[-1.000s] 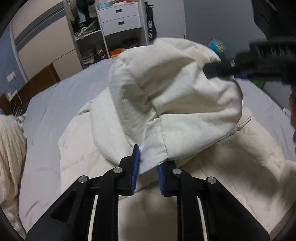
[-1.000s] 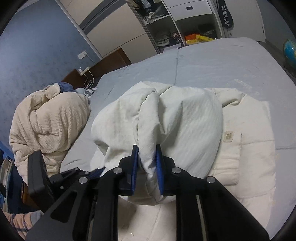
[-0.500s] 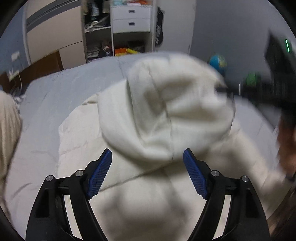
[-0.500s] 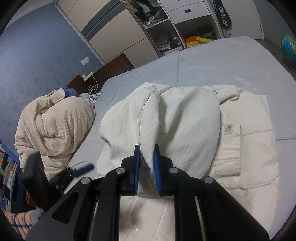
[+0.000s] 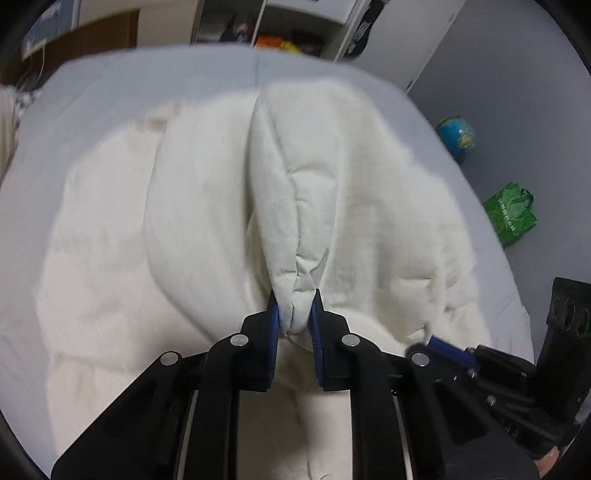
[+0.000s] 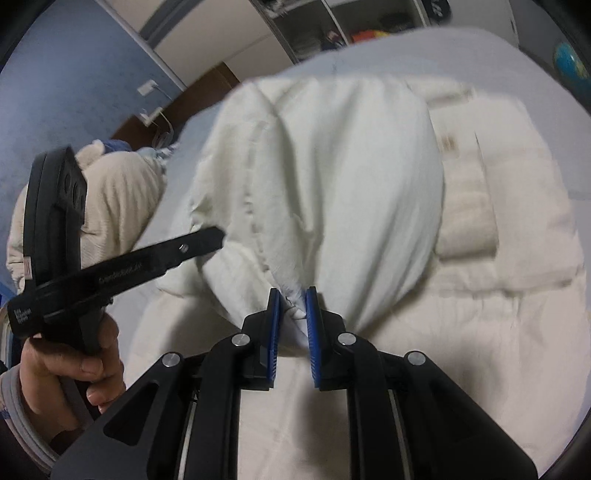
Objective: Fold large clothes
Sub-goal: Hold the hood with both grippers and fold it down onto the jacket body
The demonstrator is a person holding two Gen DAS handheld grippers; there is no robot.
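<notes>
A big cream padded jacket [image 5: 110, 229] lies spread on the grey bed sheet [image 5: 110, 96]. Its hood [image 5: 332, 166] is bunched up over the body. My left gripper [image 5: 294, 295] is closing its jaws, and the blue pads pinch a fold of the hood's edge. My right gripper [image 6: 291, 291] is shut on another fold of the same hood [image 6: 351, 177], close to the jacket's body. In the left wrist view the right gripper [image 5: 436, 341] sits low at the right, tips against the cloth. In the right wrist view one of the left gripper's fingers [image 6: 177, 251] reaches into the hood's left side.
A heap of cream knitted blanket [image 6: 122, 199] lies at the bed's left. A person's hand [image 6: 70, 365] grips the left tool. Beyond the bed's right edge, a globe [image 5: 456, 136] and a green bag [image 5: 511, 214] stand on the floor. Open shelves [image 5: 295, 22] are at the back.
The left gripper let go of the hood, opened wide, then closed on a fold of it again. Both grippers and the hood have come down toward the jacket's body.
</notes>
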